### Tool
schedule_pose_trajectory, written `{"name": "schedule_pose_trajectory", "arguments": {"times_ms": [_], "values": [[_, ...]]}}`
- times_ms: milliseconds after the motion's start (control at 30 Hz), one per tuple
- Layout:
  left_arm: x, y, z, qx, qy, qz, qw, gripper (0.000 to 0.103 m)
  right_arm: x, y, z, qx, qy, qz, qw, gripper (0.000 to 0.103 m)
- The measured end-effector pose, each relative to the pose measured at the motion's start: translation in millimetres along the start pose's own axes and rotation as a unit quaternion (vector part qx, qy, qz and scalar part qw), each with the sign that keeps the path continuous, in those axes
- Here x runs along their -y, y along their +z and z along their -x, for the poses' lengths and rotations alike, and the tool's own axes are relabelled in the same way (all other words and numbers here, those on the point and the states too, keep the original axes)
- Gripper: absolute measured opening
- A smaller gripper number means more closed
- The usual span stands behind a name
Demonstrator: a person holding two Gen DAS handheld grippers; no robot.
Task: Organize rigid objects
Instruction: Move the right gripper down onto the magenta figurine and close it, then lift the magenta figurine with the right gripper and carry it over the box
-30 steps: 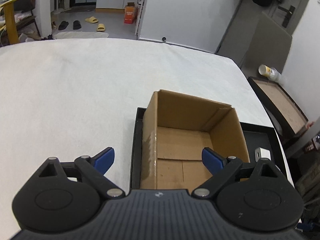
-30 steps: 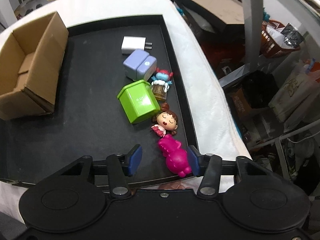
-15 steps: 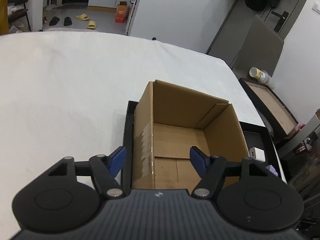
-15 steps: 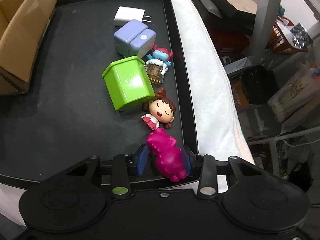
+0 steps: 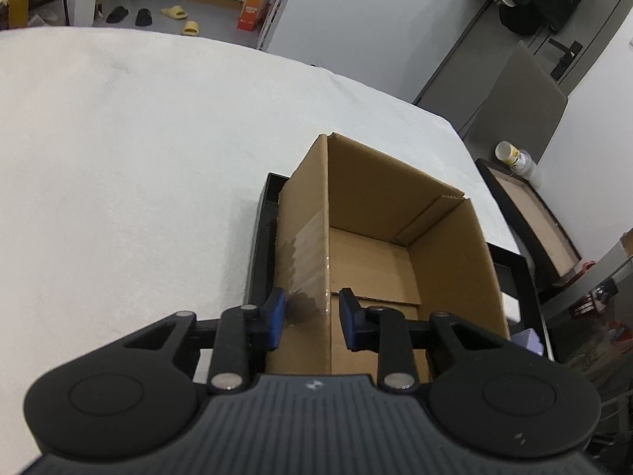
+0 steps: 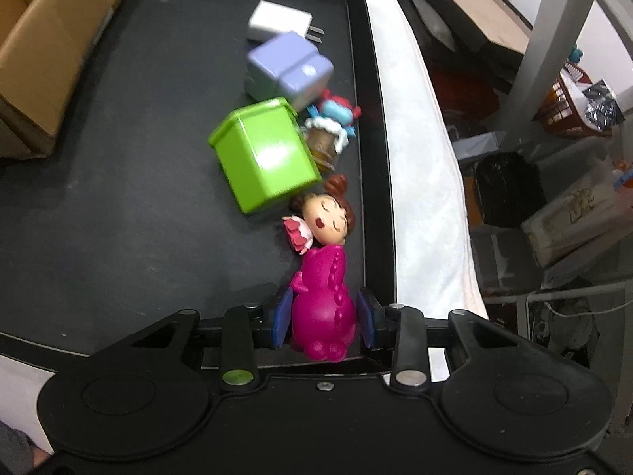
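In the left wrist view, the left gripper (image 5: pixel 309 318) straddled the near left wall of the open brown cardboard box (image 5: pixel 395 245), one blue pad outside and one inside, with gaps visible on both sides of the wall, so the pads stood narrowly apart rather than pinching it. The box sat at the left end of a shallow black tray (image 5: pixel 257 245) on the white-covered bench (image 5: pixel 118 158), and its inside showed only bare cardboard. In the right wrist view, the right gripper (image 6: pixel 323 318) was pressed onto the magenta plastic dinosaur toy (image 6: pixel 322 297), both blue pads against its rounded sides, near the tray's right rim. Just beyond the dinosaur lay a small doll figure with brown hair and closed eyes (image 6: pixel 324 219), touching it. Beside the doll stood a bright green cube-shaped container (image 6: pixel 267 154), with a blue-and-red figurine on a brown jar (image 6: pixel 328 130) to its right, then a lavender block (image 6: pixel 289 69) and a white plug adapter (image 6: pixel 281 19) farther off.
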State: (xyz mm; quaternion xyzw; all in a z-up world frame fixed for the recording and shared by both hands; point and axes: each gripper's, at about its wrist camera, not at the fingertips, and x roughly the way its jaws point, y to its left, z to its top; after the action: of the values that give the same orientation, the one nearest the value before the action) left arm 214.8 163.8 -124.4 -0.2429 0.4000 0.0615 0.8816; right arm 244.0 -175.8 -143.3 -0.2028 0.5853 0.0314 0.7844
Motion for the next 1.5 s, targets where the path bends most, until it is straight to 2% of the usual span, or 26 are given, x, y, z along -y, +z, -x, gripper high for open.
{"name": "schedule_pose_trajectory", "arguments": {"times_ms": [433,900,1200,1500], "values": [[-9,-5,0,-0.003,-0.011,0.012,0.9999,0.028,-19,28,47,0.067,0.028,0.019,0.997,0.034],[-10,-7,-1,-0.005,-0.015,0.022,0.9996,0.028,-31,57,75,0.123,0.048,0.026,0.991,0.034],[-10,-7,0,-0.008,-0.017,0.023,0.9996,0.028,-49,86,104,0.176,0.081,0.029,0.981,0.034],[-13,-7,-3,-0.012,-0.022,0.029,0.9993,0.028,-84,117,120,0.216,0.123,0.043,0.968,0.034]]}}
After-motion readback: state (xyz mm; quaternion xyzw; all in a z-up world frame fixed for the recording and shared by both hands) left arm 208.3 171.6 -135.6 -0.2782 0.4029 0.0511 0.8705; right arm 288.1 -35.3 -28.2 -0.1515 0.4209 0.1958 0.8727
